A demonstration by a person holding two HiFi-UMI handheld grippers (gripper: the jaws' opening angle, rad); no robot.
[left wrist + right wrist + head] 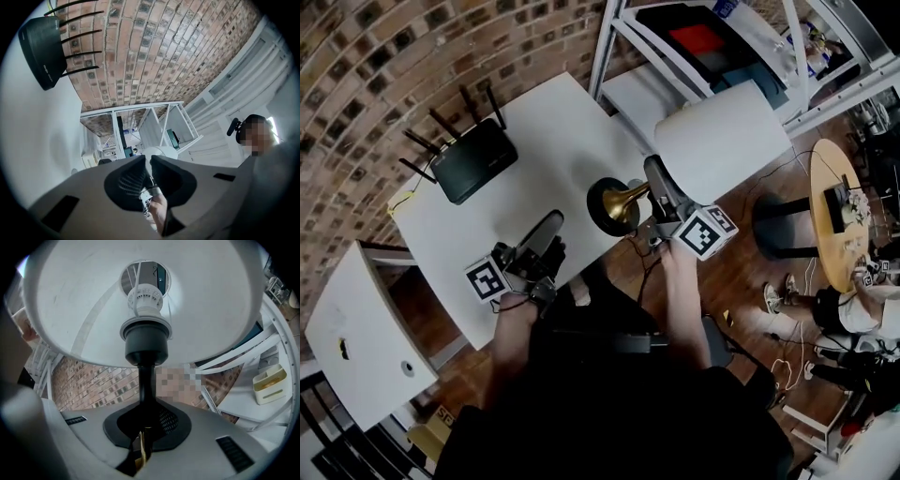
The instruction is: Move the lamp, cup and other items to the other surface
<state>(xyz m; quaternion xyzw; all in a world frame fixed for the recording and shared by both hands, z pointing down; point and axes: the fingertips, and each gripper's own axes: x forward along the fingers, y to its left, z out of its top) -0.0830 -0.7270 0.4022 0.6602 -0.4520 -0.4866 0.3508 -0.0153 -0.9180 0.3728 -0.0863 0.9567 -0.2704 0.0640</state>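
Your right gripper (145,425) is clenched on the lamp (146,376), its jaws pinching the thin stem where glossy black gives way to brass. The stem runs straight out from the jaws to a ribbed white bulb socket inside the smooth white lamp shade (70,301).

From the head view the lamp is tipped far over. Its flared brass foot and dark round base (614,206) are over the near right edge of the white table (553,141). The shade reaches past that edge toward the white metal shelf unit (619,37). Whether the base touches the tabletop cannot be told.

Your left gripper (149,161) grips nothing, its ribbed black jaws drawn all but together. It is low over the table's near edge.

A black router (473,161) with thin antennas lies at the far side, by the rough brick wall (375,66). To the right is a wooden floor (741,262) with a round wooden table (827,216).
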